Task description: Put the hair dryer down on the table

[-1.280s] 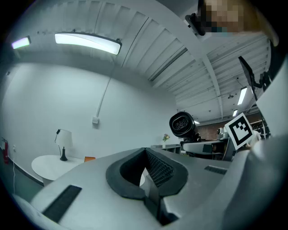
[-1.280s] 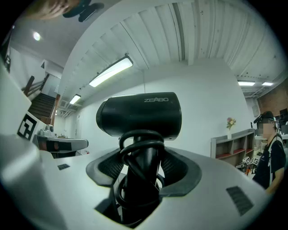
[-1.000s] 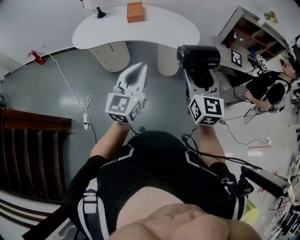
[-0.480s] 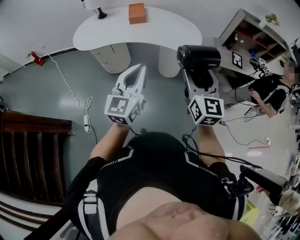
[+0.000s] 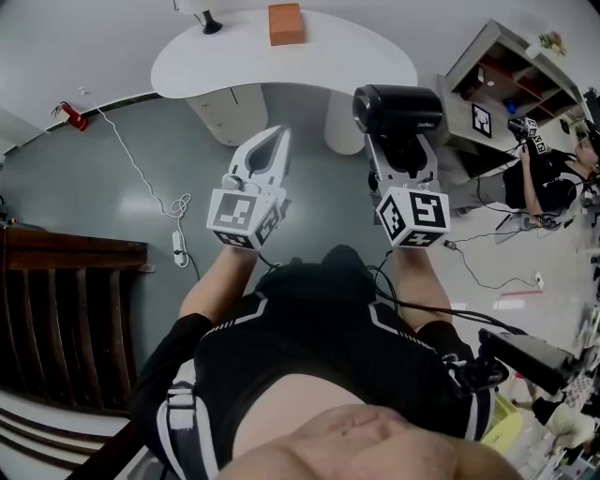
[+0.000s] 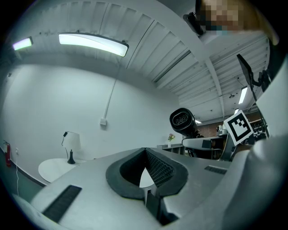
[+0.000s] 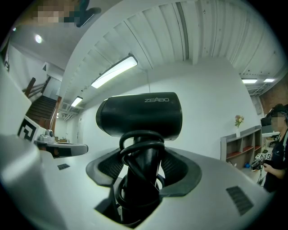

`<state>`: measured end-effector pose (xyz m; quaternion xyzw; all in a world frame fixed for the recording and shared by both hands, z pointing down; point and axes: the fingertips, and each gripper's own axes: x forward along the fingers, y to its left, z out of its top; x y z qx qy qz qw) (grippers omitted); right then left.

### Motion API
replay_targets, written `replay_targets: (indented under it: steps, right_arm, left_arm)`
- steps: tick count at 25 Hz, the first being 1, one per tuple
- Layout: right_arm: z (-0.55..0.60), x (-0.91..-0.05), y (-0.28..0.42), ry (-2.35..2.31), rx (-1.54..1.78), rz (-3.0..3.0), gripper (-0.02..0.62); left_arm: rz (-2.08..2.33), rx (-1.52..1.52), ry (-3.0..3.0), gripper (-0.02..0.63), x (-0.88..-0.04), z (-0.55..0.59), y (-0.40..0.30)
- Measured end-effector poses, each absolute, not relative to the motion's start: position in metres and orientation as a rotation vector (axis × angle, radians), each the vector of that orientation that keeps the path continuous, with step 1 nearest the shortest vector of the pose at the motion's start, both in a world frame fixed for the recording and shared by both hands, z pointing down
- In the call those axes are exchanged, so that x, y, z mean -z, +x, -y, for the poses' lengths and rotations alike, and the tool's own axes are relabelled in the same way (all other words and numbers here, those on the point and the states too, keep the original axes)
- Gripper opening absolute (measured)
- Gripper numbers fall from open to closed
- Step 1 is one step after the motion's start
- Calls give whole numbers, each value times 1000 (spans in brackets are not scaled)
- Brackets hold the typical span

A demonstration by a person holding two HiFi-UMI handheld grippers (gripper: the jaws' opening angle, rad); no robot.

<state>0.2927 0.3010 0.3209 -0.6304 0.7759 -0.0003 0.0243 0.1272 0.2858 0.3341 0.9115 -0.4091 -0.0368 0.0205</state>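
A black hair dryer (image 5: pixel 398 111) stands upright in my right gripper (image 5: pixel 403 155), whose jaws are shut on its handle. In the right gripper view the hair dryer (image 7: pixel 139 114) fills the middle, its cord coiled round the handle between the pads (image 7: pixel 175 168) of the right gripper (image 7: pixel 143 168). My left gripper (image 5: pixel 278 137) hangs beside it at the same height, shut and holding nothing; the left gripper (image 6: pixel 145 152) shows its pads meeting. The white table (image 5: pixel 356 56) lies ahead, beyond both grippers. From the left gripper view the hair dryer (image 6: pixel 182 120) appears at the right.
An orange box (image 5: pixel 286 23) and a black-footed lamp (image 5: pixel 208 21) stand on the table. A shelf unit (image 5: pixel 497 75) and a person (image 5: pixel 544 178) are at the right. A white cable with a power strip (image 5: pixel 178 248) lies on the floor; dark wooden stairs (image 5: pixel 66 309) are at the left.
The table and orange box have slid slightly right and nearer in the head view. Both grippers keep the same pose, the right one still gripping the hair dryer.
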Motion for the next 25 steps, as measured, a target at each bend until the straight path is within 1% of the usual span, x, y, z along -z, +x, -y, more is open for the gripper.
replay_targets:
  steps: [6, 11, 19, 25]
  right_arm:
    - [-281, -326, 265, -1909, 12, -2470, 273]
    - [-241, -332, 249, -1869, 18, -2494, 273]
    - [-157, -328, 230, -1825, 41, -2518, 273]
    - [-96, -335, 228, -1813, 82, -2535, 273]
  left_arm:
    - [1281, 125, 2799, 31, -340, -267, 111]
    - [1323, 133, 2781, 31, -343, -235, 96]
    - [1388, 146, 2777, 31, -328, -154, 81]
    - [1422, 114, 2745, 31, -333, -92, 78]
